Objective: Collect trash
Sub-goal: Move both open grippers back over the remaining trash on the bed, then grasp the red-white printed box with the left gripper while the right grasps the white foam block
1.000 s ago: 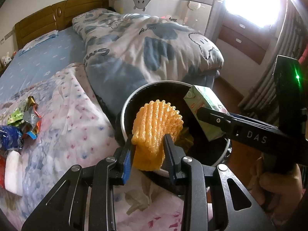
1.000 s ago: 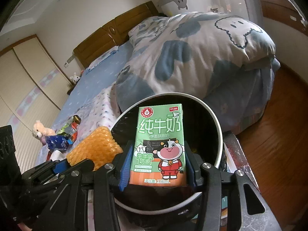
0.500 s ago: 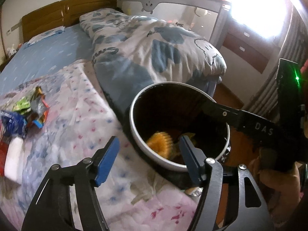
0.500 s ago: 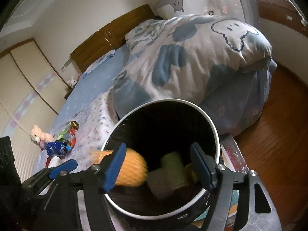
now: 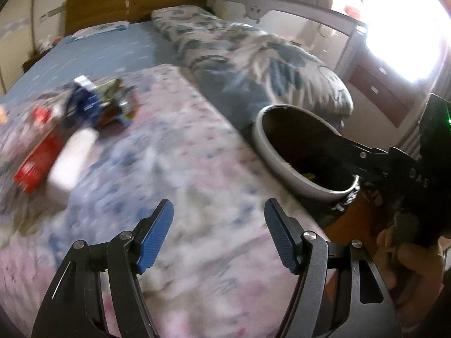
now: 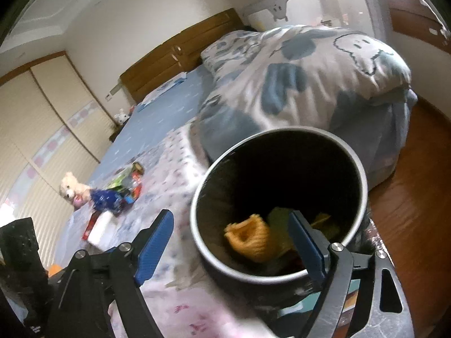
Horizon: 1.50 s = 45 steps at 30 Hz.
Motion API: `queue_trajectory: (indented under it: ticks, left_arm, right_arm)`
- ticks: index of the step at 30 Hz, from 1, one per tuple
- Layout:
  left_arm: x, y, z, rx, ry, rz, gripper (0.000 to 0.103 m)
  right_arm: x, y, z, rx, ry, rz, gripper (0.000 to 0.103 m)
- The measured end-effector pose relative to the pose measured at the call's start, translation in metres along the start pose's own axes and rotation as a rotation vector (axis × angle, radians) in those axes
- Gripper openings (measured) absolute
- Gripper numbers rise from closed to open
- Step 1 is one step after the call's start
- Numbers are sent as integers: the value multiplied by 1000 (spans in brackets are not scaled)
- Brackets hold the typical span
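Observation:
A round trash bin [image 6: 277,197] with a pale rim and dark inside stands beside the bed; it also shows in the left wrist view [image 5: 298,152]. Inside lie an orange ridged foam piece [image 6: 249,238] and a green milk carton [image 6: 279,219]. My right gripper [image 6: 229,243] is open and empty, just above the bin's near rim. My left gripper [image 5: 218,232] is open and empty over the floral blanket [image 5: 169,174], left of the bin. A pile of trash lies further left on the bed: blue wrapper [image 5: 83,107], white bottle [image 5: 72,159], red box [image 5: 38,160], colourful wrappers [image 5: 118,104].
A bunched blue-and-white quilt [image 6: 296,79] lies behind the bin. A teddy bear [image 6: 72,187] sits at the bed's far side. Wooden floor [image 6: 408,211] lies right of the bin. A wooden headboard [image 5: 135,2] and a grey rail [image 5: 310,25] are at the back.
Both grippers opened and dropped the orange foam and the milk carton into the bin. The left gripper then swung left towards the trash pile; the right drew back slightly.

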<state>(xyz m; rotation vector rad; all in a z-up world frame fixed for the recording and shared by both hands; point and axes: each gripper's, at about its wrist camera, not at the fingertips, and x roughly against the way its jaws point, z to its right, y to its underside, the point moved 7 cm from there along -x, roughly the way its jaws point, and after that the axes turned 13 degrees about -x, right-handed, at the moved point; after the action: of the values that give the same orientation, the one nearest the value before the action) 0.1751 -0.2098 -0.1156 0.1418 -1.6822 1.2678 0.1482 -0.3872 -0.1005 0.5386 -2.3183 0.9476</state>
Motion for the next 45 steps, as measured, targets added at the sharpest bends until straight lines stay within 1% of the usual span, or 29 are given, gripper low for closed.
queue_trajectory:
  ticks: [6,11,21,27,31,33,38,42,45]
  left_arm:
    - [21,29,-41,91,-41,3,68]
    - [38,49,-75,147,-81,7,68]
    - [61,85,-136,218,-181,-4,68]
    - [63,97,-166,263,-202,-16,68]
    - [62,95,-175,261,-210,-16,68]
    - [61,92,-177,243,-218,-17,68]
    - [52,82,-187,150,-254,-31,69]
    - [46,71,-197,87,-254,-38,69]
    - [41,63,-204,49,-243,-42,74]
  right_arm:
    - [-10,29,-32,31,-40,-42,85]
    - [-22,52,-63,72,-72,-86,85]
    - [-48,93,-111,125,-120,-176,85]
    - [-62,110,-130,139,-136,-214,85]
    - [-69,118,-140,134,-148,-235,85]
    - [-73,120,-144,139,-151,-240,85]
    - [-83,122,-156,140,-160,-251,85]
    - [-90,119,-166,142,-172,-260,85]
    - [-96,116,-174,138,-183,-260,85]
